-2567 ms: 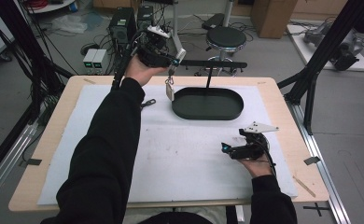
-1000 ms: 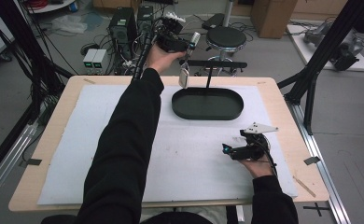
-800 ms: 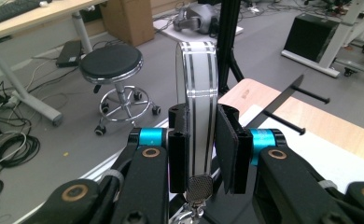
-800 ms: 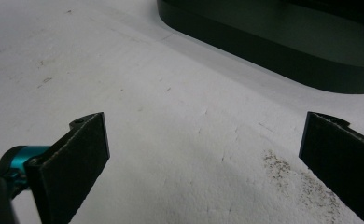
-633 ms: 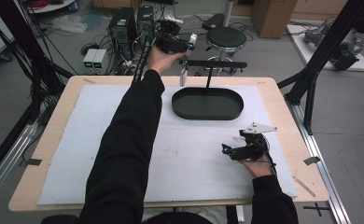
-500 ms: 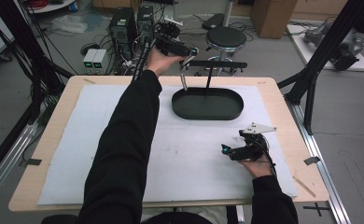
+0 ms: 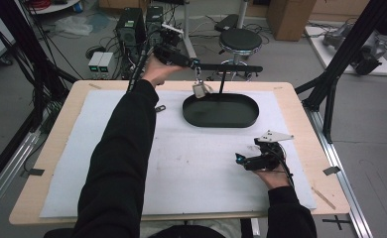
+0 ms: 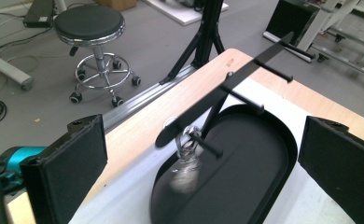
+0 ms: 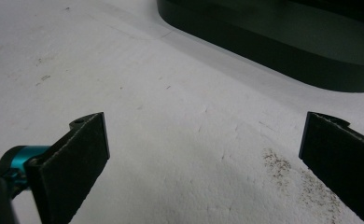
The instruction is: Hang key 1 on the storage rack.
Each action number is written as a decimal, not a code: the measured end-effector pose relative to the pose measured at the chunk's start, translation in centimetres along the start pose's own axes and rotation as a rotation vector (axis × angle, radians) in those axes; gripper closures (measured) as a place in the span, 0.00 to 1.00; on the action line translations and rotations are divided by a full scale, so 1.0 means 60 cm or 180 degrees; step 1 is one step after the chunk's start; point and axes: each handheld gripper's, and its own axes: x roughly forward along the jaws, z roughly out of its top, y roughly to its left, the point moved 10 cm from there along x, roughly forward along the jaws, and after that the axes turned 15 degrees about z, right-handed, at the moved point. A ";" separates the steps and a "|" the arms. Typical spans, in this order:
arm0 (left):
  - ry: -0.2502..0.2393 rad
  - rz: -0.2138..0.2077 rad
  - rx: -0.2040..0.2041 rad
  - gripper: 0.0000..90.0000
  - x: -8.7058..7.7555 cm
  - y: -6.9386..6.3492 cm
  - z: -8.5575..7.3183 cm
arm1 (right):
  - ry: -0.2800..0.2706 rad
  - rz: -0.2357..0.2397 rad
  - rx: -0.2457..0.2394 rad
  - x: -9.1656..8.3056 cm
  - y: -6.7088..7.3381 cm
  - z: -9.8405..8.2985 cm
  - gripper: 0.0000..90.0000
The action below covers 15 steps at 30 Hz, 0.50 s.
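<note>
At the far edge of the counter (image 7: 57,163), seen from the high view, the left tongs (image 7: 194,63) sit beside the rack's horizontal bar (image 7: 231,67). A small metal keyring charm (image 7: 199,89) hangs from a peg there, its long axis straight down over the black oval tray (image 7: 221,110). The right tongs (image 7: 240,158) rest idle near the right edge.

Along the left gripper view, the jaws have just been opening and stand wide with nothing between them; the charm (image 8: 185,158) dangles free, likely just released.

Through the right gripper view, the jaws gape empty over white mat (image 9: 171,140).
</note>
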 end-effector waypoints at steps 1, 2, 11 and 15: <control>-0.0023 -0.0004 -0.0012 0.02 -0.006 0.004 -0.004 | 0.0003 -0.0004 -0.0002 0.000 0.000 0.000 0.01; -0.0019 -0.0008 -0.0021 0.02 -0.012 0.008 -0.010 | 0.0003 -0.0004 -0.0002 0.000 0.000 0.000 0.01; -0.0029 0.0037 -0.0094 0.02 -0.053 0.040 -0.053 | 0.0018 -0.0015 -0.0026 0.001 0.000 0.000 0.01; -0.0025 0.0031 -0.0079 0.02 -0.060 0.042 -0.062 | 0.0032 -0.0011 -0.0012 0.002 0.000 -0.001 0.01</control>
